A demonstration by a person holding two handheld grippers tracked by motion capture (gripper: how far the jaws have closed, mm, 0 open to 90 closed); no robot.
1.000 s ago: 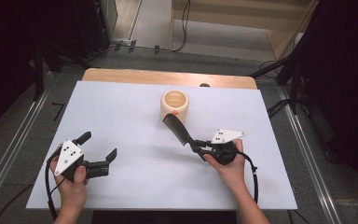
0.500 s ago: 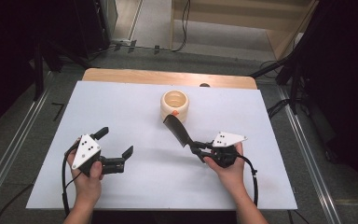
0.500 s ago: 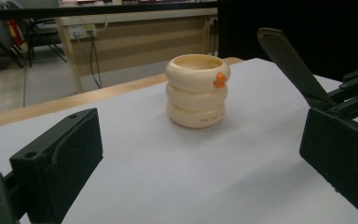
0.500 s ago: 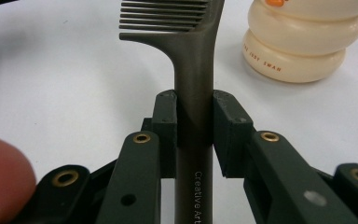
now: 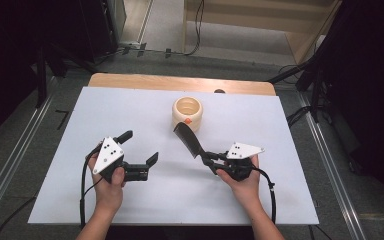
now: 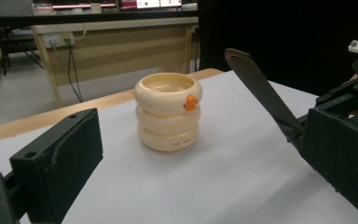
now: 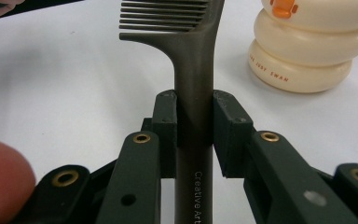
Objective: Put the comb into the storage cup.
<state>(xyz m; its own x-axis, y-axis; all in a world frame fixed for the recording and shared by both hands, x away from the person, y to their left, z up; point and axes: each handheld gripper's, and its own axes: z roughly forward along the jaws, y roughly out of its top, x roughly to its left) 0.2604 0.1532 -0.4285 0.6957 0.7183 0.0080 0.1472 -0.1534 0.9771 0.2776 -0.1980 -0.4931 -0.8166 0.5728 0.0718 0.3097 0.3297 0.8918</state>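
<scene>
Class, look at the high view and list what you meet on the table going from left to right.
Left gripper → comb → right gripper. The cup overlaps the comb's span, so it is left out.

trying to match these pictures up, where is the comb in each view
High view: comb at centre, held by the right gripper, just in front of the cream cup.
Left gripper view: upper right, slanting.
Right gripper view: centre, upright between the fingers.
Shared landmark: the cream cup.
</scene>
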